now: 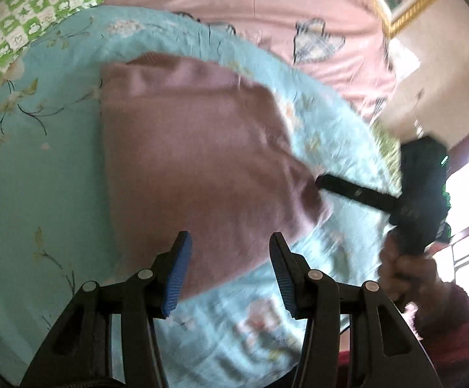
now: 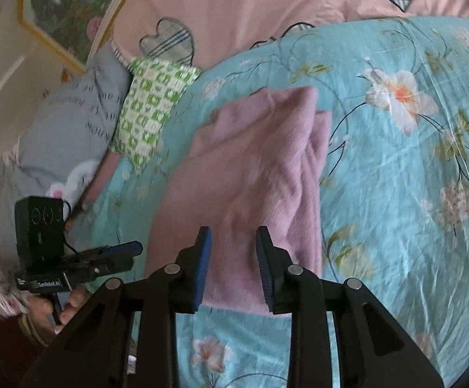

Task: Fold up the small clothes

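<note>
A mauve-pink knitted garment [image 1: 189, 148] lies folded into a long rectangle on the light-blue flowered quilt [image 1: 40, 174]; it also shows in the right wrist view [image 2: 250, 174]. My left gripper [image 1: 231, 242] is open and empty, just above the garment's near edge. My right gripper [image 2: 233, 236] is open and empty over the garment's near end. In the left wrist view the right gripper [image 1: 325, 182] reaches the garment's right edge. In the right wrist view the left gripper [image 2: 131, 249] is beside the garment's left edge.
A green-and-white checked pillow [image 2: 153, 110] and a grey printed pillow [image 2: 72, 123] lie at the quilt's far left. A pink sheet with plaid hearts [image 2: 250, 3] lies beyond. A gold-framed picture [image 2: 66, 9] hangs on the wall.
</note>
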A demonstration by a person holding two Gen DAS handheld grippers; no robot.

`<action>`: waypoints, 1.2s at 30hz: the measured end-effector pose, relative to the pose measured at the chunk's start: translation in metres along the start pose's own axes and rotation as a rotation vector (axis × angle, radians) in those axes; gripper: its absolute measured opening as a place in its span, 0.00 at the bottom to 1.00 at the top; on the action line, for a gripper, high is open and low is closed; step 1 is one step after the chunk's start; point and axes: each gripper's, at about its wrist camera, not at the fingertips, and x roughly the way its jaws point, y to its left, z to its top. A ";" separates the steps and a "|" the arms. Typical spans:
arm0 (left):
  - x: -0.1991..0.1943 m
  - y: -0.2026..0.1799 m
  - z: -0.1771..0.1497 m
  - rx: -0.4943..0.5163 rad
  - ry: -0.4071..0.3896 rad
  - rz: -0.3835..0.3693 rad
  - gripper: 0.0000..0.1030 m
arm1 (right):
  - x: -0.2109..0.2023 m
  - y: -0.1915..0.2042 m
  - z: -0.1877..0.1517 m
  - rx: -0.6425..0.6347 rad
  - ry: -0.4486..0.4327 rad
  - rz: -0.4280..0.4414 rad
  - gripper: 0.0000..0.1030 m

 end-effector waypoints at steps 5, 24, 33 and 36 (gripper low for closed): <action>0.018 0.019 -0.019 -0.005 0.048 0.059 0.49 | 0.017 -0.006 -0.016 -0.040 0.065 -0.114 0.29; 0.037 0.029 -0.037 0.002 0.070 0.084 0.52 | 0.030 -0.052 -0.042 0.045 0.082 -0.137 0.02; 0.009 0.022 -0.045 -0.010 0.018 0.141 0.66 | 0.003 -0.015 -0.044 -0.015 0.067 -0.170 0.11; -0.002 0.020 -0.047 -0.017 -0.006 0.173 0.70 | -0.005 -0.006 -0.048 -0.014 0.045 -0.171 0.35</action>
